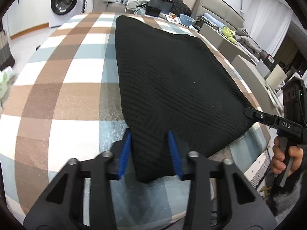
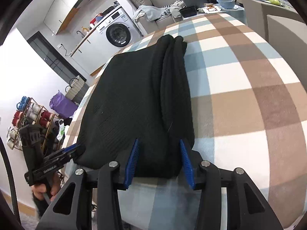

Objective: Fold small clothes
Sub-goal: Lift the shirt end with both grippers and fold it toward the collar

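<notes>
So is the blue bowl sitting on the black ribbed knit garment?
No, the blue bowl stands apart at the far table end, beyond the black ribbed knit garment.

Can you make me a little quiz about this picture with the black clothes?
1. True or false: the black garment lies on a checked tablecloth.
2. Which machine stands in the background? A) fridge B) washing machine C) piano
3. What colour are the left gripper's pads?

Key: 1 true; 2 B; 3 blue.
</notes>
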`<state>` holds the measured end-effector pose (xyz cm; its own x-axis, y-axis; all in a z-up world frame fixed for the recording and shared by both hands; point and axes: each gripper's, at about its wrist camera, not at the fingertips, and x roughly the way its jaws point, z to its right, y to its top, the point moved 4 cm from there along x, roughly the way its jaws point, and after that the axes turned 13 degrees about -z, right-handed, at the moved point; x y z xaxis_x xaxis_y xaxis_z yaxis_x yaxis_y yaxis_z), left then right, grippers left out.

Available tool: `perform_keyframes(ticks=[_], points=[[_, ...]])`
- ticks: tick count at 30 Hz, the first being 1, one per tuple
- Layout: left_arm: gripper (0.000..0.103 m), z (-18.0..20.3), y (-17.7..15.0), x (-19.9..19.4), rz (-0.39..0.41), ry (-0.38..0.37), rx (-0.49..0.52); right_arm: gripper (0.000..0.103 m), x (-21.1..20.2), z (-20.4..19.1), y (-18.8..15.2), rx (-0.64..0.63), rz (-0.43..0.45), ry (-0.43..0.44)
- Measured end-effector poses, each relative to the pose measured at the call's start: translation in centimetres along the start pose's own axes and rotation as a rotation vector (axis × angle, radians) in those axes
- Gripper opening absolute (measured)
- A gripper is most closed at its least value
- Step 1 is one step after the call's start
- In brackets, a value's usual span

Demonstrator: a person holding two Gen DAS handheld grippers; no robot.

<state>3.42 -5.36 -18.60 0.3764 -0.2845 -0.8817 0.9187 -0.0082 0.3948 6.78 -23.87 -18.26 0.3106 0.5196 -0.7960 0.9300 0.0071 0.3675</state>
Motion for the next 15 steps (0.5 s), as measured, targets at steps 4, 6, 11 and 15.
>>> perform_keyframes(ticks=[4,6,11,15], points=[[0.022,0.0,0.4,0.1,0.007,0.001,0.003,0.033,0.5,-0.6,-0.1,-0.038,-0.004,-0.038],[0.021,0.0,0.8,0.2,0.008,0.003,0.010,0.026,0.9,-0.6,0.2,-0.026,-0.009,-0.030],[0.021,-0.5,2.8,0.7,0.027,0.047,0.022,0.024,1.9,-1.0,1.3,-0.007,0.002,-0.020],[0.021,-1.8,5.7,1.5,0.035,0.042,0.001,0.024,3.0,-1.2,3.5,0.001,0.012,-0.031]])
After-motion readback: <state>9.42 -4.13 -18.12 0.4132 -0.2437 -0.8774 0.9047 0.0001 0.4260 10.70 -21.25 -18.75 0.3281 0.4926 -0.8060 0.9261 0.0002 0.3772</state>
